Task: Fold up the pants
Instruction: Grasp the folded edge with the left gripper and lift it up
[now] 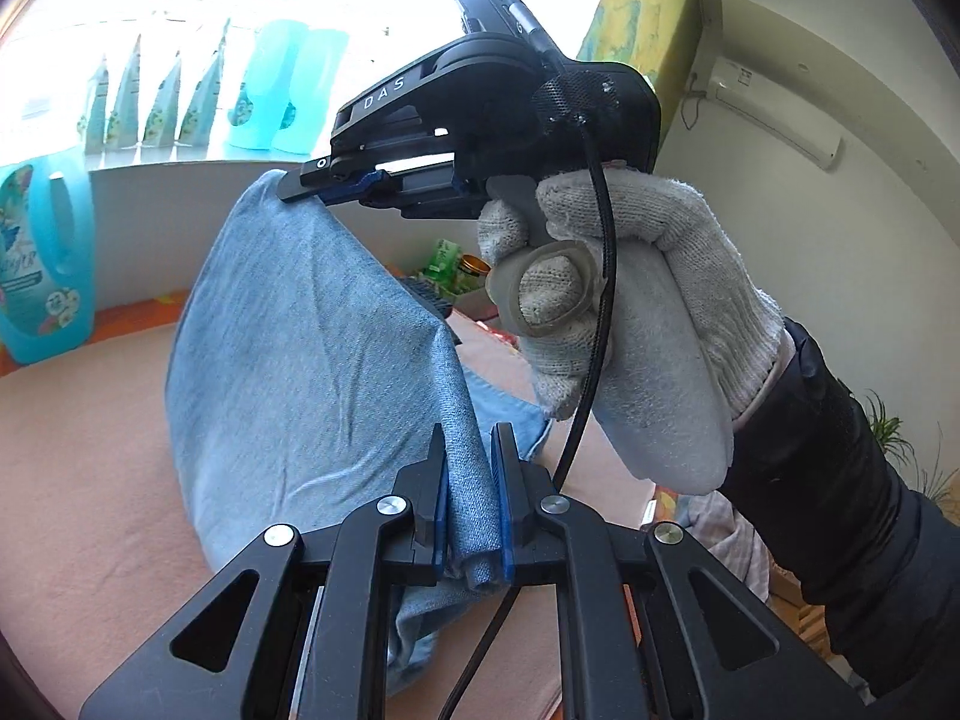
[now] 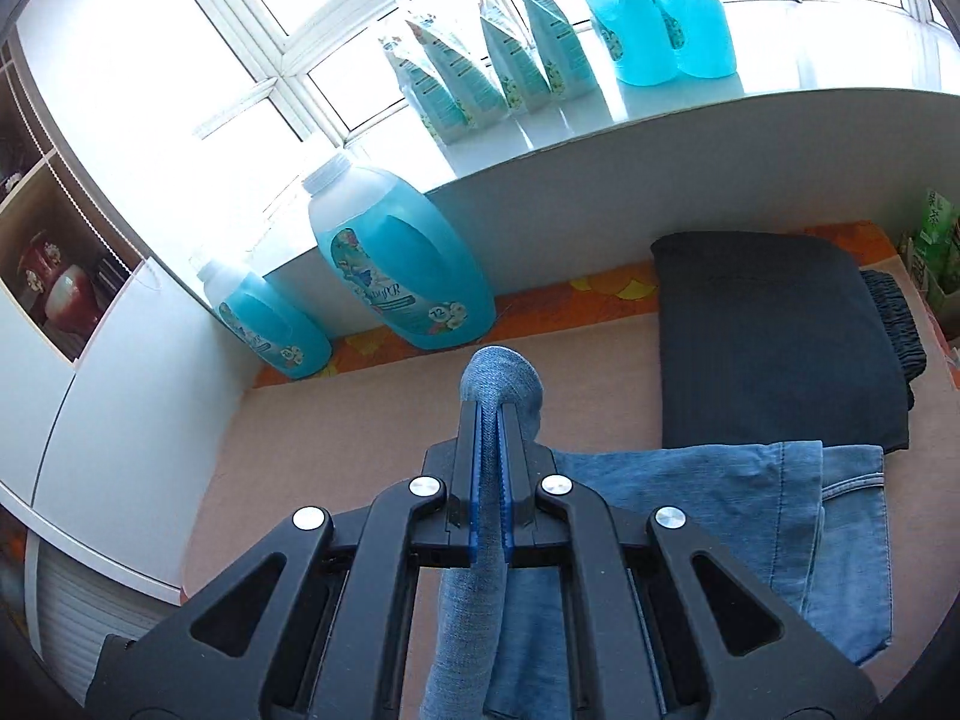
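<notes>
Light blue denim pants (image 1: 312, 348) hang stretched between my two grippers above the pinkish table (image 1: 90, 480). My left gripper (image 1: 471, 450) is shut on a fold of the denim edge. My right gripper (image 1: 312, 186), held by a white-gloved hand (image 1: 648, 276), is shut on the far upper corner of the cloth. In the right wrist view my right gripper (image 2: 492, 414) is shut on a bunched denim fold (image 2: 501, 378), and the rest of the pants (image 2: 750, 510) lies on the table (image 2: 360, 420) at the right.
Dark folded pants (image 2: 774, 348) lie at the back right of the table. Turquoise detergent bottles (image 2: 402, 264) stand at the back left by the wall, with more bottles and pouches (image 2: 510, 60) on the window sill. A green box (image 2: 936, 246) stands at the far right.
</notes>
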A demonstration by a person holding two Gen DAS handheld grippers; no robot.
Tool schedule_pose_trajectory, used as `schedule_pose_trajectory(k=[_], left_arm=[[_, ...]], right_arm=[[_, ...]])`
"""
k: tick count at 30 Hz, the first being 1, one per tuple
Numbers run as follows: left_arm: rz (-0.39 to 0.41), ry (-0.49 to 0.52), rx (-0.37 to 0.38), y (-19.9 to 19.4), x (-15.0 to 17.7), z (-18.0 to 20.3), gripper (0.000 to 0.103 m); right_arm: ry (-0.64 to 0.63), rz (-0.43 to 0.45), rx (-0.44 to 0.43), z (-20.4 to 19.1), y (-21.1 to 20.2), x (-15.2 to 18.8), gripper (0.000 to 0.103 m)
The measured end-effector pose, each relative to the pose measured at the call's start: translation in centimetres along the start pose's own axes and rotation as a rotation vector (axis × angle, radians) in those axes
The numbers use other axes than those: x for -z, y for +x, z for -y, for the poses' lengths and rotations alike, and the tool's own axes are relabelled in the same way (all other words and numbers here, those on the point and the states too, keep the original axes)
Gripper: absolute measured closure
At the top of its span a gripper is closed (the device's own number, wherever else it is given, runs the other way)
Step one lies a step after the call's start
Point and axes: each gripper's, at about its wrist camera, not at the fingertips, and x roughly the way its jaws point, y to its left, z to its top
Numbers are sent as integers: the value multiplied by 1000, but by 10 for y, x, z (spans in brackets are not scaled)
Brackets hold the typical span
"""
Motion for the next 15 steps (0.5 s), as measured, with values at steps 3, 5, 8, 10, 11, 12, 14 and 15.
schedule_pose_trajectory(k=[3, 5, 8, 10, 11, 12, 14, 15], left_arm=[[-39, 20, 38, 29, -2, 13, 92], [-62, 34, 58, 47, -1, 21, 92], [-87, 50, 82, 75, -6, 26, 92], [-102, 57, 96, 93, -10, 28, 92], [-110, 62, 99, 101, -11, 29, 92], [-118, 62, 104, 111, -15, 29, 92], [-133, 61, 116, 126, -17, 29, 92], [-141, 60, 122, 132, -18, 29, 92]], right_arm=[[54, 17, 21, 40, -18, 4, 98], [88, 27, 32, 65, -27, 8, 98], [136, 40, 42, 99, -37, 10, 98], [158, 45, 47, 119, -40, 10, 98], [167, 49, 49, 128, -42, 10, 98], [176, 50, 52, 136, -43, 9, 98], [194, 47, 52, 151, -41, 10, 98], [201, 43, 47, 158, -40, 11, 98]])
